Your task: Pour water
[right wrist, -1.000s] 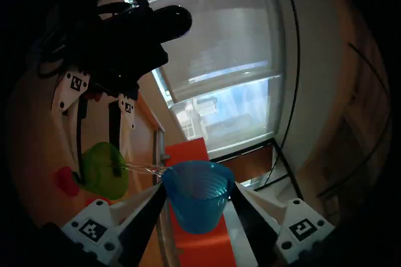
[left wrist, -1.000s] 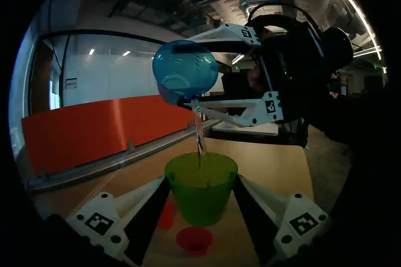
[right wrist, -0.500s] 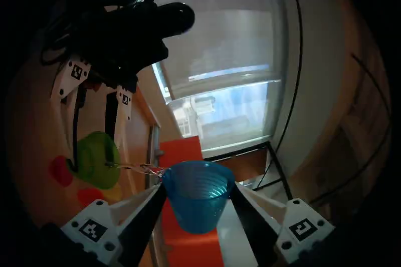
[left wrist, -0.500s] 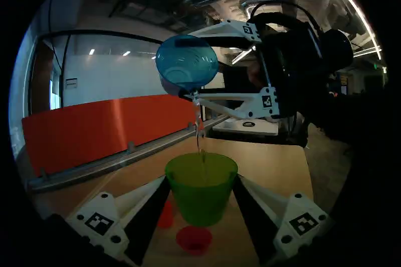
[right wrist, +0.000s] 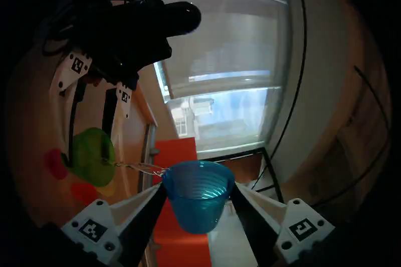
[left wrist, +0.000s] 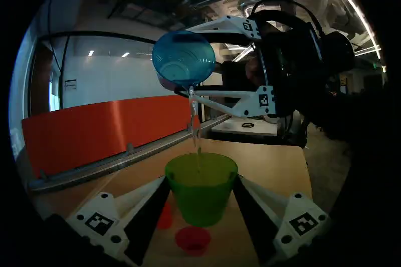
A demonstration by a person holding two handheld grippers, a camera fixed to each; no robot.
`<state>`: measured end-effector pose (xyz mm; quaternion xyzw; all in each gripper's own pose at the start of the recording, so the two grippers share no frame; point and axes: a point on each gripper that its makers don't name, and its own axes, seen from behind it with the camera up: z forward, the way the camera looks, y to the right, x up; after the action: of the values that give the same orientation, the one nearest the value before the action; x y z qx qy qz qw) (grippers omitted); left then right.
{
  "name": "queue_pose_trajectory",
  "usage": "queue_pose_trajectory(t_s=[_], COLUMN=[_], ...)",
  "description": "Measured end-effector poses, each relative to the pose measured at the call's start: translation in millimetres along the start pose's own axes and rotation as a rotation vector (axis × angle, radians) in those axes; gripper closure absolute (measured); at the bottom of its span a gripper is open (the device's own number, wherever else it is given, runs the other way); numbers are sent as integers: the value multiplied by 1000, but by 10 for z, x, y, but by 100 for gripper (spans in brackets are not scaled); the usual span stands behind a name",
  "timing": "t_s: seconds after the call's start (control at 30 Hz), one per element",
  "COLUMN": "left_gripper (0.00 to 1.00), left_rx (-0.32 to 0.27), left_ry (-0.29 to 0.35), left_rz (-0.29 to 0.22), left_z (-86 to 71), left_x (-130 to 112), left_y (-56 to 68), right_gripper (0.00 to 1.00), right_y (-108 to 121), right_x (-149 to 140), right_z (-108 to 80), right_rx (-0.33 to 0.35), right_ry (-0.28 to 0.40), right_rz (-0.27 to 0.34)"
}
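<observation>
Left claw [left wrist: 200,182] pinches a green cup [left wrist: 201,194]. Above it, right claw [right wrist: 199,192] pinches a tipped blue cup [right wrist: 198,209], streaming water [left wrist: 192,116].

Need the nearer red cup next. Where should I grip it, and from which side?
Grip the red cup across its round wall, just below the rim, level, from the near side in the left gripper view: it seems to stand upright on the table, mouth up.
</observation>
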<state>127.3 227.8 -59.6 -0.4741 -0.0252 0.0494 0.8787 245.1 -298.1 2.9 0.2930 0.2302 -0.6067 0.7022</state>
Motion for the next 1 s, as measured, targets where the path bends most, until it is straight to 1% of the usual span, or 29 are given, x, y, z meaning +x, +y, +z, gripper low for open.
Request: queue_pose_trajectory(t_s=[0.47,1.0], left_gripper=[15,15], left_rx=[-7,-6], left_ry=[4,7], left_rz=[0,-1], left_z=[22,29], left_x=[8,16], left_y=[35,21], right_gripper=[10,10], right_y=[49,71], right_x=[68,128], right_z=[-4,-3], right_rx=[-9,-22], right_ry=[8,24], right_rz=[-62,-159])
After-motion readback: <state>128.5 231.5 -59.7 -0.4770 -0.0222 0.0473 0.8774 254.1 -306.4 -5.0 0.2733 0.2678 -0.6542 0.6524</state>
